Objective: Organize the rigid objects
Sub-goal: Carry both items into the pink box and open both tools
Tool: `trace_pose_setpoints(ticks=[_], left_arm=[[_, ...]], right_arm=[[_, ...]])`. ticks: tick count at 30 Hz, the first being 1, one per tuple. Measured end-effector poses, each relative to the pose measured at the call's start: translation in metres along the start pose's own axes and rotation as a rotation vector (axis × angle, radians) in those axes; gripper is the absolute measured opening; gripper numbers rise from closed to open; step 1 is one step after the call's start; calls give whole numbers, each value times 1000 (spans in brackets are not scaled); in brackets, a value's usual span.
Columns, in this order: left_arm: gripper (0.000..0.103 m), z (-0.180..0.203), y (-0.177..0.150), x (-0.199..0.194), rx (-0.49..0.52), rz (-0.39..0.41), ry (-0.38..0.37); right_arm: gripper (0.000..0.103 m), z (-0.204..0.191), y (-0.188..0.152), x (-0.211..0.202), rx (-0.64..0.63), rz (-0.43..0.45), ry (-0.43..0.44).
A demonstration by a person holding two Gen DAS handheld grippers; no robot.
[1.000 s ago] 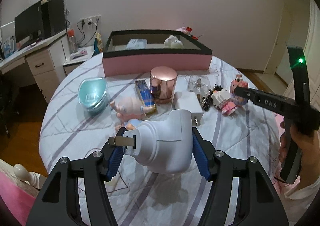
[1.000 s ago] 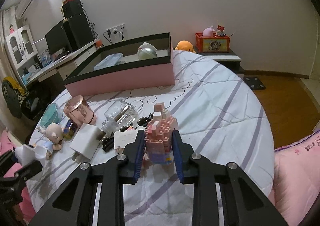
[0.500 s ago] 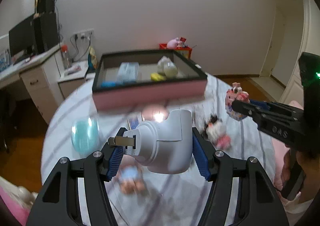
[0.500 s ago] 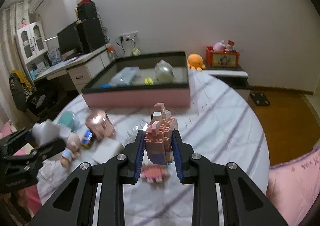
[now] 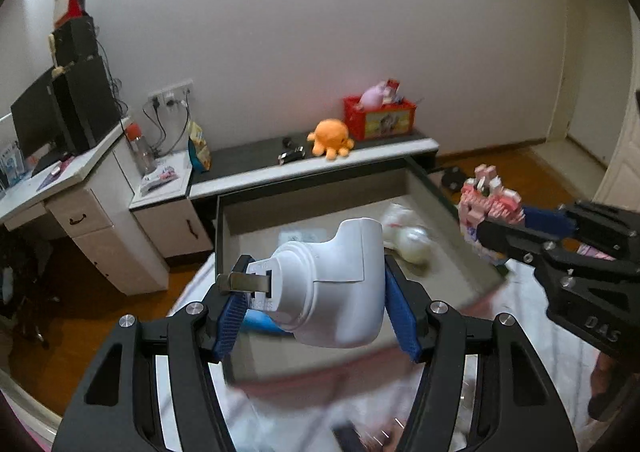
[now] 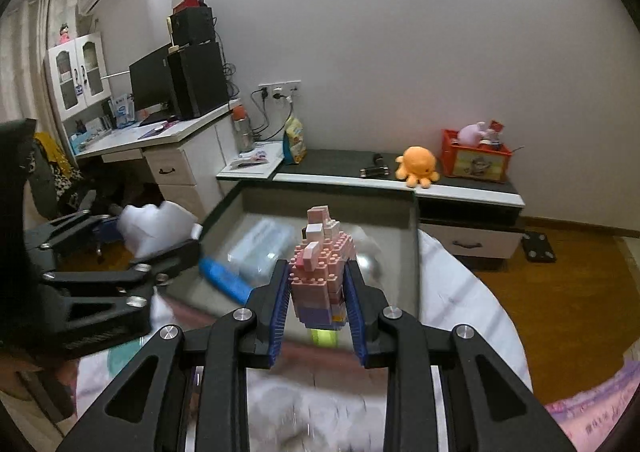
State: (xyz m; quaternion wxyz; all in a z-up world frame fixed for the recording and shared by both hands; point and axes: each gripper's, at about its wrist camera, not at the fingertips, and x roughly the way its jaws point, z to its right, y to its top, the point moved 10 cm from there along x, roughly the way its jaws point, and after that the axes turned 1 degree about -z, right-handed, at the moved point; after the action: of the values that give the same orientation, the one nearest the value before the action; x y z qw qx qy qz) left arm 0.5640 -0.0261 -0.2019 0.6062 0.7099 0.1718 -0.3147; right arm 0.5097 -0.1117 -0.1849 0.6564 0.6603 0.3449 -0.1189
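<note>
left gripper (image 5: 316, 304) half-spread, clamped on white plug adapter (image 5: 332, 284); right gripper (image 6: 318, 300) narrow, clenched on pink brick figure (image 6: 320, 272)

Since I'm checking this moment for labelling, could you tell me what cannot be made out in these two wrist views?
- Left wrist view: the near part of the box floor is hidden behind the white plug adapter in the left gripper.
- Right wrist view: the yellow-green item is mostly hidden under the pink brick figure in the right gripper.
- Both views: the bedspread in front is motion-blurred, so items on it are unreadable.
</note>
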Motion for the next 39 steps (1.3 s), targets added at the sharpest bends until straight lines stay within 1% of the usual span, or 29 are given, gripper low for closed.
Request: trace_pose_setpoints(ticks=[2,4,5,9,11,14,17,20,21,22,23,24,25,26,27,28,30,32,33,36,37,39], left_arm=[[63,-12,10,27,-9,-40,-13],[63,-24,14,53,-14,-86,-1],[63,-29,14,61,-17,-98,8],[63,-49,10,104,-2,-179,58],[63,-55,6,117,10,-205,79],[63,-58,1,130,11,-223,88],[64,-62,-3,136,7,-226,96],[73,-60,-5,136,3,-229,88],[77,-57,-5,133,-1,-217,82],[79,-57,-3,128,0,-205,91],[81,-58,-2,123,3,-194,103],[87,-60,0,112,7,-175,131],[90,-61,2,103,7,-154,146],[92,-61,5,93,5,-126,150],[97,-61,8,76,-1,-85,150],[102,-63,10,63,-9,-55,157],[103,-63,12,29,-29,18,170],[103,-60,10,-5,-38,80,168],[103,-59,6,-24,-45,109,183],[103,-52,-8,-68,-52,170,198],[103,-49,-13,-80,-55,186,197],[103,-40,-26,-104,-59,213,174]], right_arm=[[27,3,14,26,4,-26,-4],[27,7,21,53,3,-66,-15],[27,8,21,65,4,-85,-15],[27,4,13,122,43,-197,42],[27,2,7,140,34,-230,38],[27,-4,0,158,32,-263,50],[27,-5,-4,166,7,-273,30],[28,-5,-7,166,14,-280,38],[28,-5,-7,164,11,-282,35],[31,-5,-6,162,14,-270,32],[39,-2,-3,157,19,-256,20],[44,0,-2,152,23,-249,12],[54,0,-1,143,24,-238,13],[65,0,0,135,23,-224,11],[72,1,2,123,19,-206,-6],[83,1,3,113,15,-188,-17],[83,-1,6,92,5,-144,-18],[84,-3,7,62,-16,-96,-36],[85,-4,8,51,-21,-74,-40],[102,-8,5,6,-31,-5,-57],[103,-12,2,-13,-41,32,-62],[103,-19,-8,-44,-56,72,-78]])
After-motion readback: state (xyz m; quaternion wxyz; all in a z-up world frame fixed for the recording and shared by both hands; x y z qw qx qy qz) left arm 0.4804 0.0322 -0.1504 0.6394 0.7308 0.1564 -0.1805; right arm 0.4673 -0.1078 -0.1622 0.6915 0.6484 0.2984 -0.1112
